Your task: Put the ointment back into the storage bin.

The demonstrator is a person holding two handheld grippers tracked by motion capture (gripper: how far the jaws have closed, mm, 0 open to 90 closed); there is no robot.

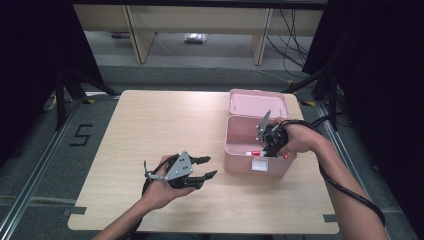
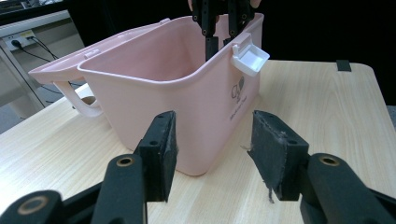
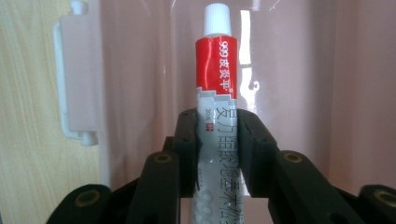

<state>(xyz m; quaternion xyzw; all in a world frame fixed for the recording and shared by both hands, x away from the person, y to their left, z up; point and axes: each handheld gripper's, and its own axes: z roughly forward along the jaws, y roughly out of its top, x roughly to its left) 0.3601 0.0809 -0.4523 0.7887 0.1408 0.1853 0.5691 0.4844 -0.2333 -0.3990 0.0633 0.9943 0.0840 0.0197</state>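
On the pale wooden bench [image 1: 150, 130], the right tool [image 1: 270, 145] grasps a red-and-white tube [image 3: 217, 93] inside the pink box [image 1: 240, 145]; the left tool [image 1: 202, 167] rests released, dark curtains around.

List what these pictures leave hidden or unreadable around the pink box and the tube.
- Box floor: in the left gripper view, the pink box wall hides it.
- Tube lower end: in the right gripper view, the right tongs cover it.
- Emblem on the box front: left gripper view, too small to read.
- Tube in the high view: the hand partly hides it.
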